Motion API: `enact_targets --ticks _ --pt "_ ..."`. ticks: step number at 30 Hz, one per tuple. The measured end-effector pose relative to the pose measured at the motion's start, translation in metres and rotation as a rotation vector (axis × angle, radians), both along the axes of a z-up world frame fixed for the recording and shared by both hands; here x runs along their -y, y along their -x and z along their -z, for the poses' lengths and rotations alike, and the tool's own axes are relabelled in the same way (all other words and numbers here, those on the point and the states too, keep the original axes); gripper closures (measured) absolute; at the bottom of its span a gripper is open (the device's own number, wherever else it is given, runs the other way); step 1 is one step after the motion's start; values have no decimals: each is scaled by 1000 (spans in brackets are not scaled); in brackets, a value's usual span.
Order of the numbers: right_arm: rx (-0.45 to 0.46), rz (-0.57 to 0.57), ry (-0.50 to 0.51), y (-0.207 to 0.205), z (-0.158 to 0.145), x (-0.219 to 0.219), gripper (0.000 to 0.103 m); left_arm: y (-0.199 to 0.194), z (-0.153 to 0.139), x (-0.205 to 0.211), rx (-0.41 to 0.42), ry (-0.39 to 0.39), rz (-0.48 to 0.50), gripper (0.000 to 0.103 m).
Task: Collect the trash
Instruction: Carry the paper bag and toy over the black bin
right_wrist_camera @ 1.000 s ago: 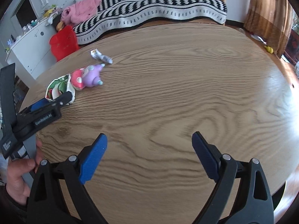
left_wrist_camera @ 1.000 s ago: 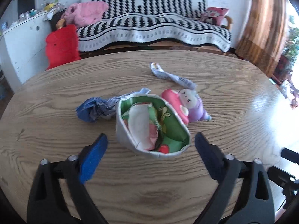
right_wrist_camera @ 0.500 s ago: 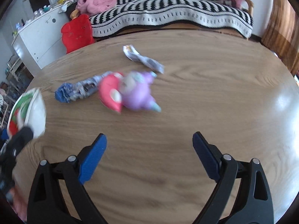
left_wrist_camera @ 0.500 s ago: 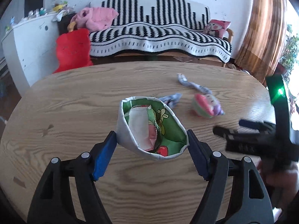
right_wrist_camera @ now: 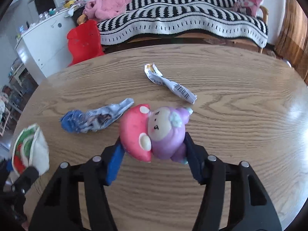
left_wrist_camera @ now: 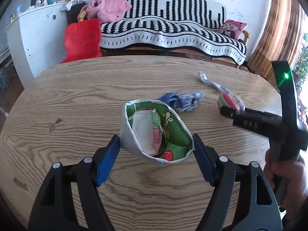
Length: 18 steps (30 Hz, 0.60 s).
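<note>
My left gripper (left_wrist_camera: 156, 140) is shut on a small fabric bin (left_wrist_camera: 130, 140), white outside and green inside, with wrappers in it; the bin shows blurred at the left of the right wrist view (right_wrist_camera: 32, 150). My right gripper (right_wrist_camera: 153, 141) is closing on a plush toy (right_wrist_camera: 159, 123) with a pink mushroom cap and purple body, both pads touching its sides. Left of the toy lies a crumpled blue wrapper (right_wrist_camera: 92, 120); a twisted white wrapper with a barcode (right_wrist_camera: 169, 84) lies behind it. In the left wrist view the right gripper (left_wrist_camera: 227, 111) reaches the toy (left_wrist_camera: 229, 101).
All of this is on an oval wooden table (left_wrist_camera: 77, 96). A hand (left_wrist_camera: 284, 173) holds the right gripper's handle at the right. Beyond the far edge stand a striped sofa (left_wrist_camera: 173, 28), a red plastic seat (left_wrist_camera: 82, 38) and a white cabinet (left_wrist_camera: 38, 30).
My right gripper swung left to the plush toy and its jaws came in around it. The left jaws closed onto the bin and carried it left, away from the toy and wrappers.
</note>
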State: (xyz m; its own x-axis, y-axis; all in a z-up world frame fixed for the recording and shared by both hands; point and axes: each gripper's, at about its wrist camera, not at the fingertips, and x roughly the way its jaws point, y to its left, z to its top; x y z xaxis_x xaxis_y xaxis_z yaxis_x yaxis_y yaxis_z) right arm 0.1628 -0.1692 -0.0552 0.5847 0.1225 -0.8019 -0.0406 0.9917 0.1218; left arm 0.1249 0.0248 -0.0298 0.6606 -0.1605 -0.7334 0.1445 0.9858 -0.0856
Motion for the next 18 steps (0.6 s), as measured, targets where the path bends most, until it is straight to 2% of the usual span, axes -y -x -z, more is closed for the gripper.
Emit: enact_targets --ticks 4,7,10,18 --pt "-3 18 11 34 -12 20 45 8 -5 25 6 1 48 30" --pt "6 63 21 72 -25 56 45 21 -9 53 7 8 102 29" --pt "19 115 42 107 -37 89 45 38 -13 90 9 2 174 29" --pt "39 298 66 219 -61 213 45 101 -11 217 18 -5 414 29"
